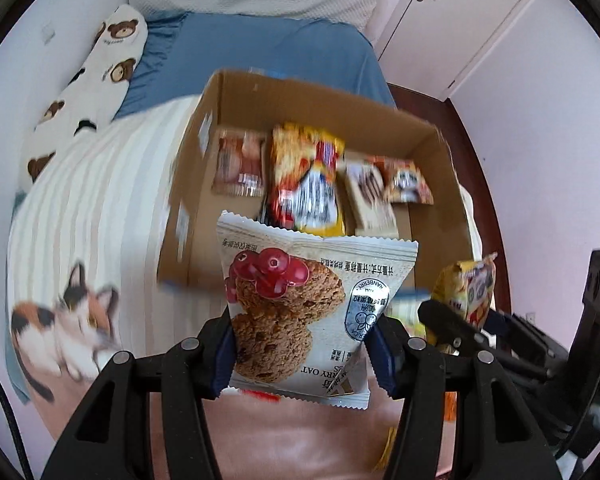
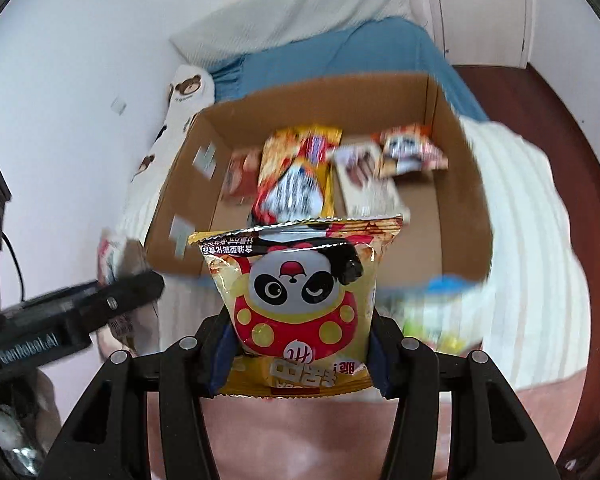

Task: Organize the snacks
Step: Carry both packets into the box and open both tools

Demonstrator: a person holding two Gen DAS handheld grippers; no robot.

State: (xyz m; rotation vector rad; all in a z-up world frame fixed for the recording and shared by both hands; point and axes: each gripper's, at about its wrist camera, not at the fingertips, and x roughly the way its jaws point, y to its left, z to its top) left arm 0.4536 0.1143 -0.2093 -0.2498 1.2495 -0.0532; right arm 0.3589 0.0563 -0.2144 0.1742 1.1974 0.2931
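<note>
My left gripper (image 1: 302, 356) is shut on a white cranberry oat cookie packet (image 1: 300, 304), held upright just in front of the open cardboard box (image 1: 204, 128). My right gripper (image 2: 298, 356) is shut on a yellow panda snack bag (image 2: 296, 300), also held before the box (image 2: 432, 96). The box holds several snack packets, among them a yellow and red bag (image 1: 306, 180) in the middle. The right gripper and its panda bag (image 1: 470, 292) show at the right of the left wrist view. The left gripper's arm (image 2: 100, 308) shows at the left of the right wrist view.
The box sits on a bed with a striped blanket (image 1: 100, 200) bearing a cat print (image 1: 68, 328). A blue sheet (image 1: 260, 48), a bear pillow (image 1: 100, 64) and a white pillow lie behind it. Loose packets (image 2: 440, 312) lie blurred beside the box's near right corner.
</note>
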